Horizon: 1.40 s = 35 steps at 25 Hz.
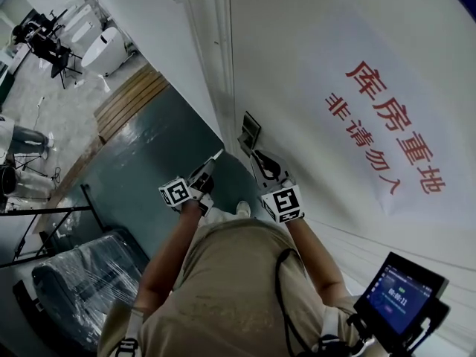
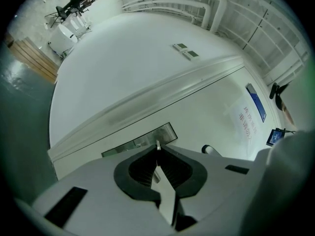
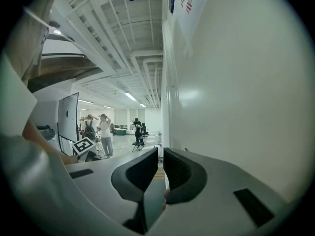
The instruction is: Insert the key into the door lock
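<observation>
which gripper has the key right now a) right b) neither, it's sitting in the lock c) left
c: in the left gripper view the left gripper is shut on the key, whose thin metal tip pokes out past the jaws toward the lock plate.

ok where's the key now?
The key is clamped in the left gripper, its tip poking past the jaws in the left gripper view, aimed at the lock plate, not yet inserted.

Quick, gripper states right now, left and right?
Left gripper: closed on the key, its tip poking past the jaws.
Right gripper: barely open, thin gap, nothing between the jaws.
</observation>
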Each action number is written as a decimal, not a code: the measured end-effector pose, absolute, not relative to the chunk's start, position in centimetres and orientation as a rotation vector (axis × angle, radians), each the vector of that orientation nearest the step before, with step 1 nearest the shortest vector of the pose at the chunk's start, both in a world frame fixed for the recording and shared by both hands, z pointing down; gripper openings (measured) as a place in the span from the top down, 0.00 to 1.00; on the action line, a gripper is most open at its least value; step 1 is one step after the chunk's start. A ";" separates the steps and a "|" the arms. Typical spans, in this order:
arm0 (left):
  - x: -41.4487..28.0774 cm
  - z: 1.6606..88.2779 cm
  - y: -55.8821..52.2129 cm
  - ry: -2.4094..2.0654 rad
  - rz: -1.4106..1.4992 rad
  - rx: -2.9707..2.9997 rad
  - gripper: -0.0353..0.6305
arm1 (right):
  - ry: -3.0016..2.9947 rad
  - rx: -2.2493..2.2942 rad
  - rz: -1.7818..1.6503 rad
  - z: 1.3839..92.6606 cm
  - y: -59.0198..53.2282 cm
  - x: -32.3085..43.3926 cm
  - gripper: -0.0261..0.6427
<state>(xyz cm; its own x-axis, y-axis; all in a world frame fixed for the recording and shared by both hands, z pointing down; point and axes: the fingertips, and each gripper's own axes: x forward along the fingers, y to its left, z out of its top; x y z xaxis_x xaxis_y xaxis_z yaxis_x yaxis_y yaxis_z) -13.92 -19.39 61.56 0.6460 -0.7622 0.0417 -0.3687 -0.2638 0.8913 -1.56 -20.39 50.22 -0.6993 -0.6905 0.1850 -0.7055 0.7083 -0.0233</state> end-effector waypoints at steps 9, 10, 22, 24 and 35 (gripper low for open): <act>-13.6 64.7 -20.6 -0.893 -0.462 1.797 0.90 | -2.732 1.131 0.152 51.2 -21.4 -1.2 0.93; -13.6 65.2 -20.8 -0.889 -0.460 1.784 0.90 | -2.725 1.138 0.156 51.4 -21.6 -1.0 0.93; -12.9 67.6 -22.6 -0.825 -0.375 1.803 0.90 | -2.651 1.178 0.190 54.4 -23.3 -1.1 0.93; -12.6 68.0 -23.0 -0.820 -0.363 1.807 0.90 | -2.645 1.185 0.194 54.5 -23.4 -1.1 0.93; -12.6 72.2 -23.9 -0.828 -0.500 1.622 0.90 | -2.627 1.137 0.192 55.7 -22.8 -1.3 0.93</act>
<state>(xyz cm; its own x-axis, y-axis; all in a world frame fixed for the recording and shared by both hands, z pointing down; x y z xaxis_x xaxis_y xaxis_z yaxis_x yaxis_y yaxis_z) -12.60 -23.86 72.25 0.6556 -0.7459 0.1177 -0.2425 -0.0603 0.9683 -1.34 -22.79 55.69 -0.6550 -0.6942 0.2983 -0.7302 0.6831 -0.0135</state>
